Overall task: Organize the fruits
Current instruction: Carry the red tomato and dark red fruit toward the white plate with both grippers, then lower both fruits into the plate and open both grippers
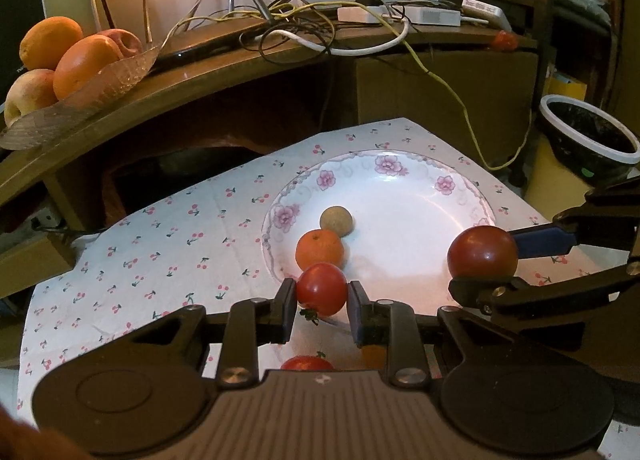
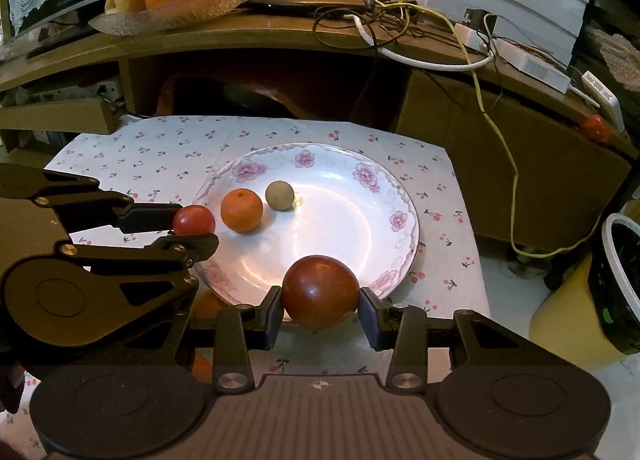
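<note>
Tomatoes clamped in both grippers, left [image 1: 322, 296] and right [image 2: 320, 310], hover over the plate [image 2: 404, 195]; next, release.

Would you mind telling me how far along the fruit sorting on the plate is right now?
Done: an orange and a small tan fruit already sit on the plate. In hand: the left claw grips a small tomato at the plate's edge, and the right claw grips a big tomato above its near rim. Left: releasing both, plus fruit partly hidden beneath the claws.
</note>
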`<state>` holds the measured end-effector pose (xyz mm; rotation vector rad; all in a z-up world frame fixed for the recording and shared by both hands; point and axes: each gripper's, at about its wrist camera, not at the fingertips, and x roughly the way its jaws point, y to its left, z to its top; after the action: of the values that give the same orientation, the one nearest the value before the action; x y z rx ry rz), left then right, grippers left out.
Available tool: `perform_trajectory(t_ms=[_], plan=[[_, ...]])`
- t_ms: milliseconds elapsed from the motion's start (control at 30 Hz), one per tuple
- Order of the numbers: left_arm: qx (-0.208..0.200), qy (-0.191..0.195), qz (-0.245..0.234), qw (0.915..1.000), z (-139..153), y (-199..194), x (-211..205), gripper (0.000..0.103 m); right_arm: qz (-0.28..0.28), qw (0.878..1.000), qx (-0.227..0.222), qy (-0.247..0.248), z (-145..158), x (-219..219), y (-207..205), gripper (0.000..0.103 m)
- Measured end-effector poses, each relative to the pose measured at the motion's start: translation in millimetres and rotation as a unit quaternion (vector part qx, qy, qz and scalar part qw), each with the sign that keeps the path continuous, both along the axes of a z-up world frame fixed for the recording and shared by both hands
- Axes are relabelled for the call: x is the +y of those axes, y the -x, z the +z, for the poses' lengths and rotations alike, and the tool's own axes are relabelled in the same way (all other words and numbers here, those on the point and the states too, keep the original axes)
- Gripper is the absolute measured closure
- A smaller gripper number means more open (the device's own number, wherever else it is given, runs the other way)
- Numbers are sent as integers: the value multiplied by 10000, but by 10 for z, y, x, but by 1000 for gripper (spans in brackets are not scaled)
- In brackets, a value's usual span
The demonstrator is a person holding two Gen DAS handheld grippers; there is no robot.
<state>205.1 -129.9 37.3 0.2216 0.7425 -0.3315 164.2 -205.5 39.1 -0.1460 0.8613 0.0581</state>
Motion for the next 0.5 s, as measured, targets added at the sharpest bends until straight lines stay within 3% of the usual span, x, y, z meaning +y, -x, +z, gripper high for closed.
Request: perform_trajectory(t_ms=[500], plan=[[93,36,35,9999,-89,-144,2,72,1,10000,20,56,-94,-6,-138,61]])
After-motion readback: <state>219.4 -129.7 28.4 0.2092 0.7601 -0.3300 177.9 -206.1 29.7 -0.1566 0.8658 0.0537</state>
